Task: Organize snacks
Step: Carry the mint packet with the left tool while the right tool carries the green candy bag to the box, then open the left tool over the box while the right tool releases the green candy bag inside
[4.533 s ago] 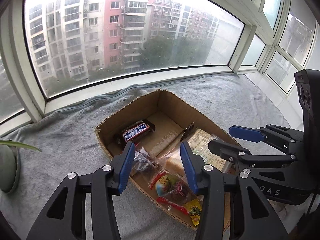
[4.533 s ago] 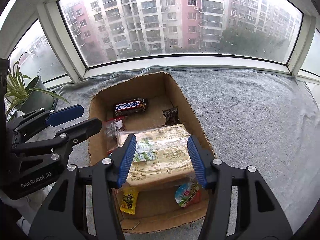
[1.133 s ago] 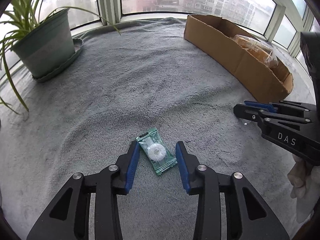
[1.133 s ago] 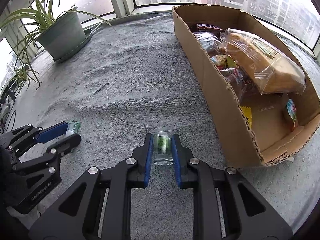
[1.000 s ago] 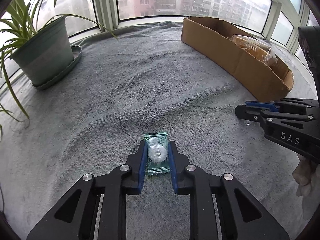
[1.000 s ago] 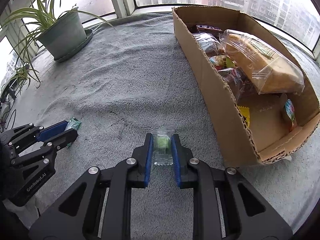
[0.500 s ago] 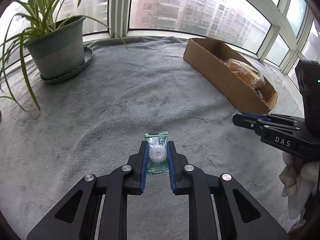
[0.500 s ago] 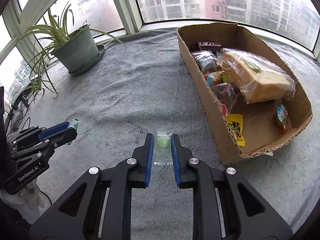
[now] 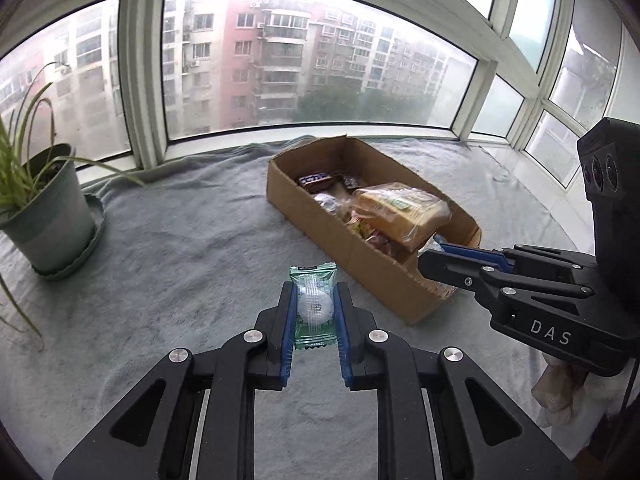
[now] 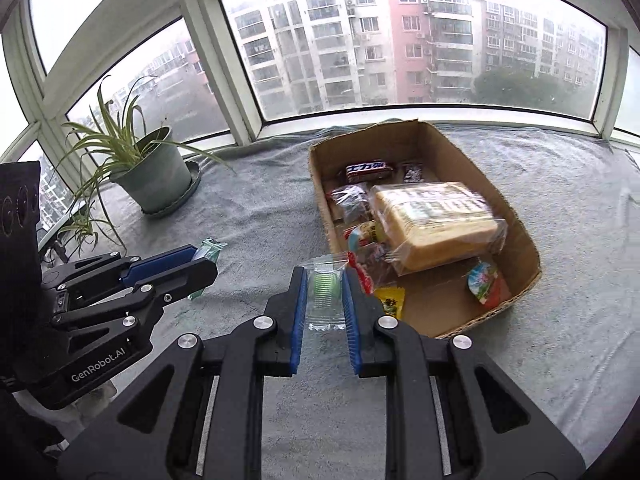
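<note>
My left gripper [image 9: 314,304] is shut on a green-wrapped white candy [image 9: 313,302] and holds it above the grey blanket, left of the cardboard box [image 9: 380,276]. My right gripper [image 10: 324,292] is shut on a clear-wrapped green candy [image 10: 325,286] and holds it just over the box's near left wall [image 10: 320,184]. The box holds a bagged bread loaf [image 10: 436,220], a chocolate bar [image 10: 370,170] and several small snack packets. In the right wrist view the left gripper [image 10: 200,258] shows at the left with its candy. In the left wrist view the right gripper [image 9: 436,256] shows at the box's near end.
A potted spider plant [image 10: 154,176] in a green saucer stands at the back left on the grey blanket [image 9: 180,272]. Window frames and glass close off the far side. Open blanket lies between the plant and the box.
Both grippers have lifted with their candies and moved towards the box; the right one now hangs at its near left wall. About a second ago the left gripper closed on the green candy.
</note>
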Tool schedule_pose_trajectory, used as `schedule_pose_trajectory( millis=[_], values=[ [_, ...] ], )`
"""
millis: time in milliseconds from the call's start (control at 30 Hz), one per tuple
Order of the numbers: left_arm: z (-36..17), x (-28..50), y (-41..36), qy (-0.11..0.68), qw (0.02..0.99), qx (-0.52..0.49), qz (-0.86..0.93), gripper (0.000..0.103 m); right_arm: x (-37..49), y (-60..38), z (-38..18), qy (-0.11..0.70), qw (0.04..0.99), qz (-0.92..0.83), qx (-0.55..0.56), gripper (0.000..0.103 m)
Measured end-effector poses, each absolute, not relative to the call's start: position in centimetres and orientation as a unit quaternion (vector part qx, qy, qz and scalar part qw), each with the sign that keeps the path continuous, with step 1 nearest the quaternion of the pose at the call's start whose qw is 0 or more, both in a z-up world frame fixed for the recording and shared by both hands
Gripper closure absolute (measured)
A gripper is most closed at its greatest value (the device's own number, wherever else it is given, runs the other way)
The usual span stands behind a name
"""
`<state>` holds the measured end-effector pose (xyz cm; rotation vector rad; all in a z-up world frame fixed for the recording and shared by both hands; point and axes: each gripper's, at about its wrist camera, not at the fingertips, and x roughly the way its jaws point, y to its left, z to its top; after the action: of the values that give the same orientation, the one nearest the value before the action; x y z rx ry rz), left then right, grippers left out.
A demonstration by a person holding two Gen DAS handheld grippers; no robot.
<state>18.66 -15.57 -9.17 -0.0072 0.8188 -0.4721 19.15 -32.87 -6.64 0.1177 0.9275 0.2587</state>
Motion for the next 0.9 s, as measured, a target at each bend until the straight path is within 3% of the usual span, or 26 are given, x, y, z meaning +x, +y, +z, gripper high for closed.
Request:
schedule_pose_trajectory(
  millis=[600, 900],
  values=[
    [-8.5, 22.1, -24.7, 0.391, 0.873, 0.002, -0.293, 0.086, 21.3, -39.2, -7.9, 0.458, 0.883, 0.07, 0.07, 0.084],
    [-7.7, 22.7, -26.9, 0.386, 0.873, 0.014, -0.297, 0.08, 21.4, -40.4, -7.7, 0.453, 0.887, 0.054, 0.073, 0.084]
  ],
)
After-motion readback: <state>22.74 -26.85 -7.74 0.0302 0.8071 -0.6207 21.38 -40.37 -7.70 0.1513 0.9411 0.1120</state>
